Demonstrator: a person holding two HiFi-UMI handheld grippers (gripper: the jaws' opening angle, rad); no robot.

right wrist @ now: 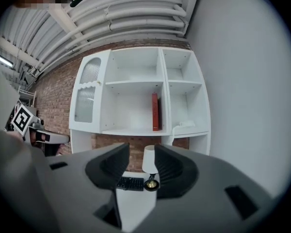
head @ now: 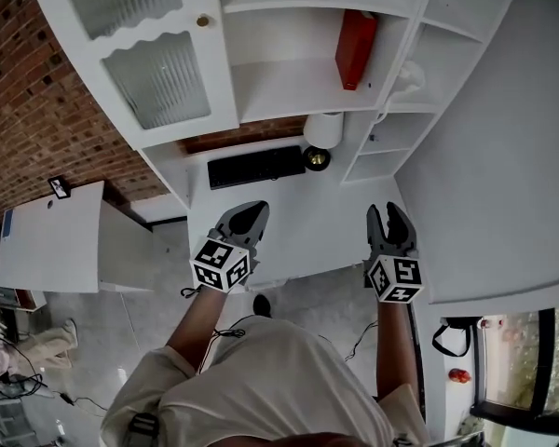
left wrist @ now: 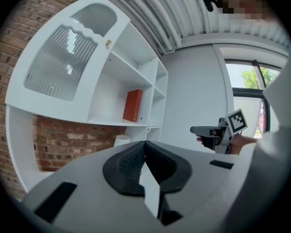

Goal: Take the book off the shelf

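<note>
1. A red book [right wrist: 155, 111] stands upright in the white shelf unit [right wrist: 131, 130], on the lower board of its wide middle compartment and hard against the divider on that compartment's right side.
2. The person faces the shelf unit with tongs in each hand. Both are held out over the white bench [head: 289, 226] that runs beneath the unit, and both are well short of the book.
3. The left tongs [head: 250, 214] are closed, their dark ribbed pads meeting at the tip with nothing between them.
4. The right tongs [head: 388, 214] stand open with a clear gap between the pads. They grip nothing; only the far bench shows through the gap.
5. Each pair of tongs carries its cube of square markers at the hand end, on the side away from the shelf unit.
6. Below the shelf unit's bottom board, a black keyboard [head: 256, 167] lies on the bench. Just beside it a small lamp [head: 323, 129] with a white shade rises from a brass base.
7. The unit's left section is shut behind a door [head: 158, 73] with ribbed glass panels and a small brass knob.
8. A pale object [head: 405, 77] rests in the narrow compartment on the unit's right; what it is cannot be made out.
9. A red brick wall [head: 28, 91] shows behind and to the left of the shelf unit.
</note>
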